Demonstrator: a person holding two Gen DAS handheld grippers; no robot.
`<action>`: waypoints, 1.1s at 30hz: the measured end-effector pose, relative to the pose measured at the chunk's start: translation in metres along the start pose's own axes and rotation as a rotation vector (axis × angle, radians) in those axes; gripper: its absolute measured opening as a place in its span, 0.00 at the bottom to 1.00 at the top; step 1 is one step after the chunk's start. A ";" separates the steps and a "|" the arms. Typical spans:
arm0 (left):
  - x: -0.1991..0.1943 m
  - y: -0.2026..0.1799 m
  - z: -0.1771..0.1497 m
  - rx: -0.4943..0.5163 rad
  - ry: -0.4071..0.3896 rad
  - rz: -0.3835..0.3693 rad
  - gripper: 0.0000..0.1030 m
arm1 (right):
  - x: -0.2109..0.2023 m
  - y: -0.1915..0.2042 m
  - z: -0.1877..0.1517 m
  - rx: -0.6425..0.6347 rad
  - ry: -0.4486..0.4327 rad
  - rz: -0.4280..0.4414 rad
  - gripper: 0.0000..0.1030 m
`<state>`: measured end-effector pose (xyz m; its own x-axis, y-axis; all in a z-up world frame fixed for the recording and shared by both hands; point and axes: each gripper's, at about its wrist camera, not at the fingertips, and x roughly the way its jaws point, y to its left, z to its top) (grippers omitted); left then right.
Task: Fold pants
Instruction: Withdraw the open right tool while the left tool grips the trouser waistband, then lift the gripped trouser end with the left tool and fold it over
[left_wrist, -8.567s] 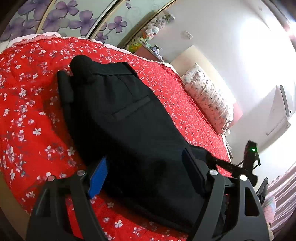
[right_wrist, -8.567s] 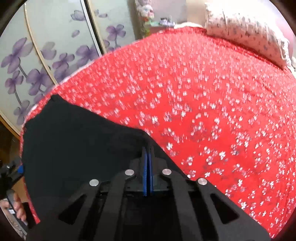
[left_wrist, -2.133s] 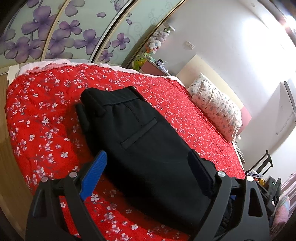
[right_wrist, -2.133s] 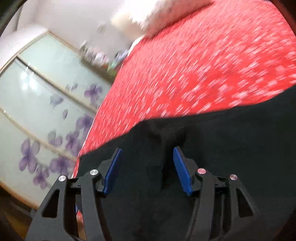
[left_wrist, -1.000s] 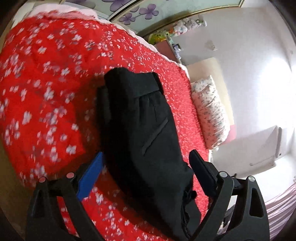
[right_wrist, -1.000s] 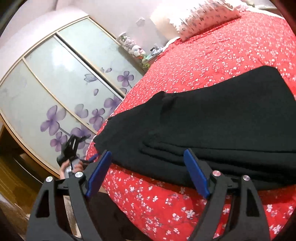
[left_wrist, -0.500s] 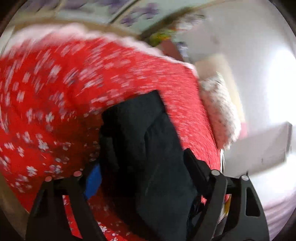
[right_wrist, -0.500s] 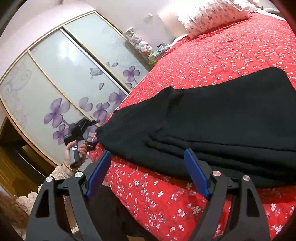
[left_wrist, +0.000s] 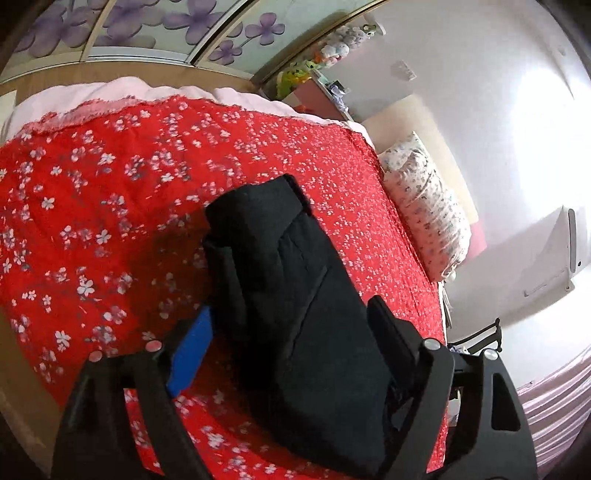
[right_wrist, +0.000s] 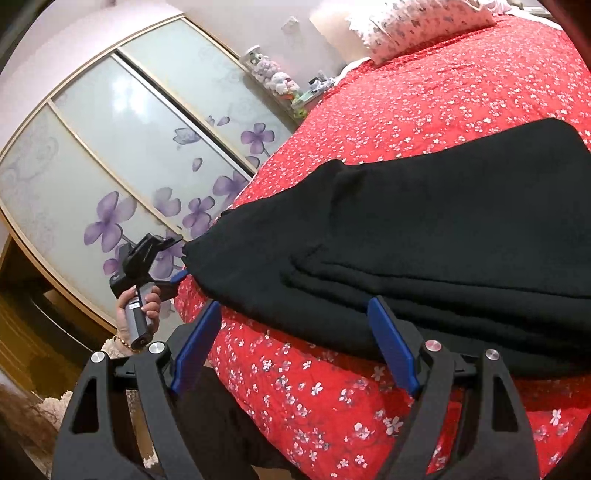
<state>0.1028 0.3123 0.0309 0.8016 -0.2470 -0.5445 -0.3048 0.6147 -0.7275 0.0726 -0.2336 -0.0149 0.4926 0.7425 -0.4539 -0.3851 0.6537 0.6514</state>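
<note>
1. Black pants (right_wrist: 443, 236) are lying folded into a layered stack on the red flowered bedspread (right_wrist: 461, 96), near the bed's foot-end edge; in the left wrist view the stack (left_wrist: 295, 295) is running from 6 toward 12 o'clock, with the pillow (left_wrist: 424, 210) off at 2 o'clock.
2. Right gripper (right_wrist: 295, 343) is hovering at 6 o'clock of the stack's near edge, blue pads spread wide and released, nothing between them but bedspread and the fold's rim.
3. Left gripper (left_wrist: 291, 332) is hanging over one end of the stack; its jaws have just been opening, and they are gaping now. Cloth is showing between the fingers, but the pads are not pressing on it.
4. Seen from the right wrist, the left gripper (right_wrist: 173, 277) and the hand (right_wrist: 138, 306) are sitting at 9 o'clock, just beside the pants' end.
5. Judgement: folding is looking nearly done; the step in hand seems to be letting go and checking.
6. Doing it well: keeping both pairs of jaws wide while backing away so no layer is getting snagged, or lightly squaring the stepped edges at 6 o'clock if they are spreading.
</note>
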 end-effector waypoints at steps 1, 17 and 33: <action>-0.001 -0.004 0.000 0.012 -0.002 0.002 0.80 | 0.000 -0.001 -0.001 0.002 0.002 0.001 0.81; 0.038 0.036 0.008 -0.121 -0.008 0.070 0.50 | -0.004 -0.001 -0.003 0.006 -0.002 0.002 0.81; 0.021 -0.008 0.008 0.001 -0.054 0.022 0.23 | -0.021 -0.001 0.003 0.021 -0.085 0.025 0.81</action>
<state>0.1260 0.3084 0.0287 0.8211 -0.1931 -0.5371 -0.3220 0.6203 -0.7153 0.0649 -0.2505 -0.0046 0.5481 0.7428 -0.3845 -0.3824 0.6314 0.6746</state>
